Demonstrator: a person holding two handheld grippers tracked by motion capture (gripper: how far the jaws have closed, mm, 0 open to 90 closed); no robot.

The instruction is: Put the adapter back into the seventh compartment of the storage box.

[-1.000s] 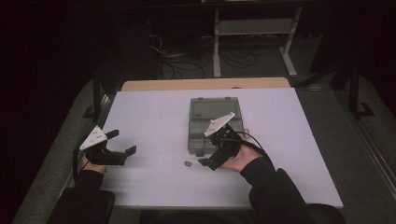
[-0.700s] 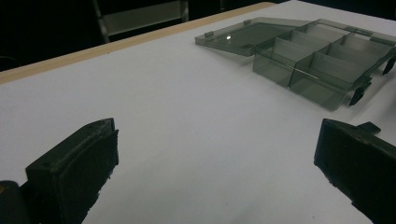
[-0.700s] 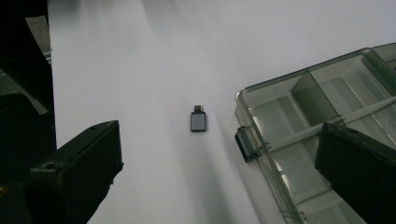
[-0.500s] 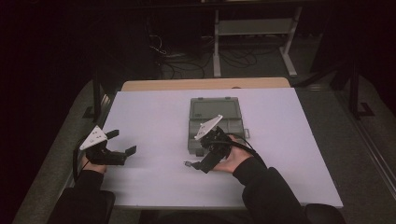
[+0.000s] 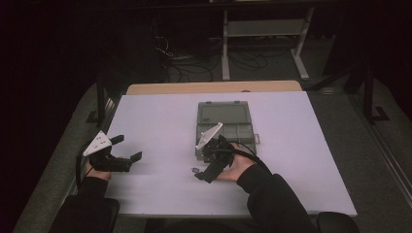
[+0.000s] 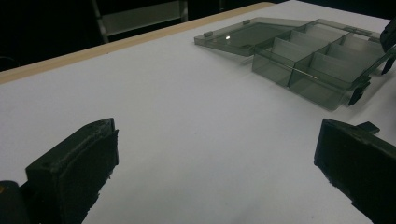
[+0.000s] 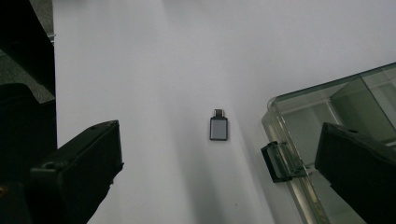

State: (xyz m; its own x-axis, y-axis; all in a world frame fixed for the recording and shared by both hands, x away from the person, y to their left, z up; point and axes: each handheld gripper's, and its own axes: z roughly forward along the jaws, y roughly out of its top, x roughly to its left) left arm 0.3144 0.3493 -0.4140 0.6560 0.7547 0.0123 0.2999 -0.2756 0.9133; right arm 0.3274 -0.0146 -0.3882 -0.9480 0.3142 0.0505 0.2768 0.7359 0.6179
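Observation:
A small grey adapter with a short plug lies flat on the white table, just left of the smoky clear compartment box. The box stands with its lid folded flat behind it, and the compartments I can see are empty. My right gripper hangs open over the adapter, one jaw on each side and not touching it. My left gripper rests open near the table's left edge, nothing between its jaws, with the box far ahead on its right.
A wooden strip runs along the table's far edge. Beyond it on the dark floor are cables and a metal stand. Bare white surface lies between the two grippers.
My right gripper has moved left and toward the near edge, from over the box's front to above the adapter. The left gripper has stayed put.

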